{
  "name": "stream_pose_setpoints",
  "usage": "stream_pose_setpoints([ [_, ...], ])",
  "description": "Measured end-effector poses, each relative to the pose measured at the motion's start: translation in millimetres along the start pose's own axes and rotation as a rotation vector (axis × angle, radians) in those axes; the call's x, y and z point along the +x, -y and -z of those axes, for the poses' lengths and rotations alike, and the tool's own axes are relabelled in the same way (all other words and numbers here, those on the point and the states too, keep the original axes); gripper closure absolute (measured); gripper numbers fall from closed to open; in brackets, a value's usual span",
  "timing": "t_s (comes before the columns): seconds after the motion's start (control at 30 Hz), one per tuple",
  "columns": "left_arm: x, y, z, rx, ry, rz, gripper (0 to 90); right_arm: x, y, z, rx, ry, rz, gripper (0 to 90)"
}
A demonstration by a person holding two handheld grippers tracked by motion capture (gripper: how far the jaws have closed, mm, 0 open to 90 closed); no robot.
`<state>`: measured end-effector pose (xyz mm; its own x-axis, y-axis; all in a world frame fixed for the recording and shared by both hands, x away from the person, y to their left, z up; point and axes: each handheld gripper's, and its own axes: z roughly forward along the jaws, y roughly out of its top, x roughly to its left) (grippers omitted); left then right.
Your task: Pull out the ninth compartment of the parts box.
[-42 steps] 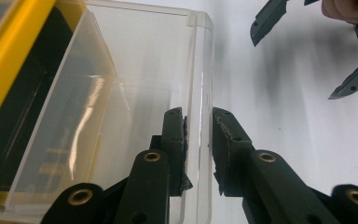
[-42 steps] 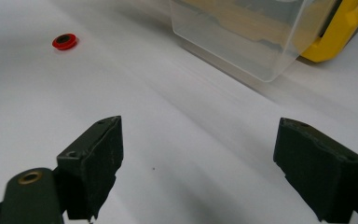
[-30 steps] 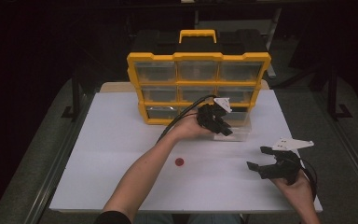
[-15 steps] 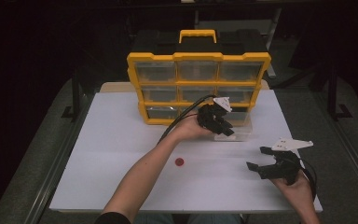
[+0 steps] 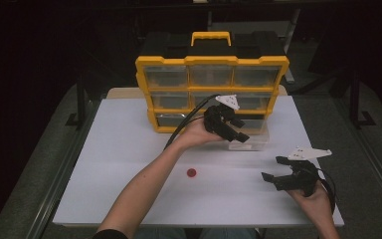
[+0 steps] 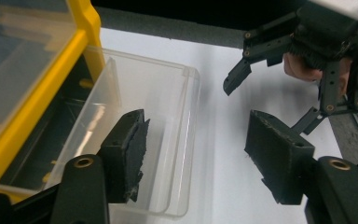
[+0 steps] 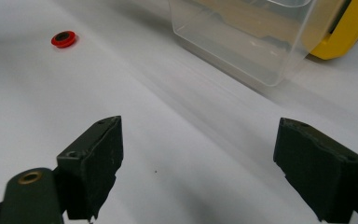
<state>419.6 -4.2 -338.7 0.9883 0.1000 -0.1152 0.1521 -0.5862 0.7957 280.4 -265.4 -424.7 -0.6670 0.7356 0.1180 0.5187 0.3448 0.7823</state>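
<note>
Drawer work first: the clear plastic drawer (image 5: 248, 137) sticks out of the bottom right bay of the yellow organizer (image 5: 211, 92), its front end resting toward me on the white tabletop (image 5: 129, 149). My left gripper (image 6: 193, 158) hangs at its front rim with jaws apart, one pad inside the drawer over the front wall, the other outside over the tabletop, clamped on nothing. My right gripper (image 5: 284, 172) hovers low over the tabletop near the right edge, also spread wide and empty.

I judge the drawer to be light, thin-walled and smooth, so it will be slippery under the pads and may flex if squeezed hard. The front wall, near its middle, looks like the place to take hold, one pad on each face, with only a modest pinch. Pulled off-centre, it could cock in its bay and bind.

Its long axis runs from the organizer straight out toward me, open top up, and the part I can see inside looks empty. From the right gripper view its near corner (image 7: 270, 56) stands above the tabletop surface at an angle.

A small red ring (image 5: 192, 173) lies flat on the tabletop, well apart from the drawer and between my two arms; it looks light and thin, best pinched across its rim.
</note>
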Motion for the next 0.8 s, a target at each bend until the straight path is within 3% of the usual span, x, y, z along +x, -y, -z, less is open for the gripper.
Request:
stream_pose_setpoints([
  [0.23,-4.4,4.6,13.4,-0.020,-0.017,-0.002,28.9,-0.7,0.5,-1.4,0.004,-0.002,-0.014,14.9],
  [0.37,-6.3,8.6,21.1,-0.016,-0.027,0.028,26.8,-3.8,3.2,-1.6,0.008,-0.007,-0.011,14.9],
  [0.5,-11.1,12.7,29.5,-0.029,-0.044,0.024,24.9,-5.0,4.8,-1.6,0.007,-0.008,-0.025,14.9],
  [0.8,-17.6,22.1,47.4,-0.046,-0.066,0.017,24.1,-1.5,4.2,-4.4,0.036,-0.006,0.000,14.9],
])
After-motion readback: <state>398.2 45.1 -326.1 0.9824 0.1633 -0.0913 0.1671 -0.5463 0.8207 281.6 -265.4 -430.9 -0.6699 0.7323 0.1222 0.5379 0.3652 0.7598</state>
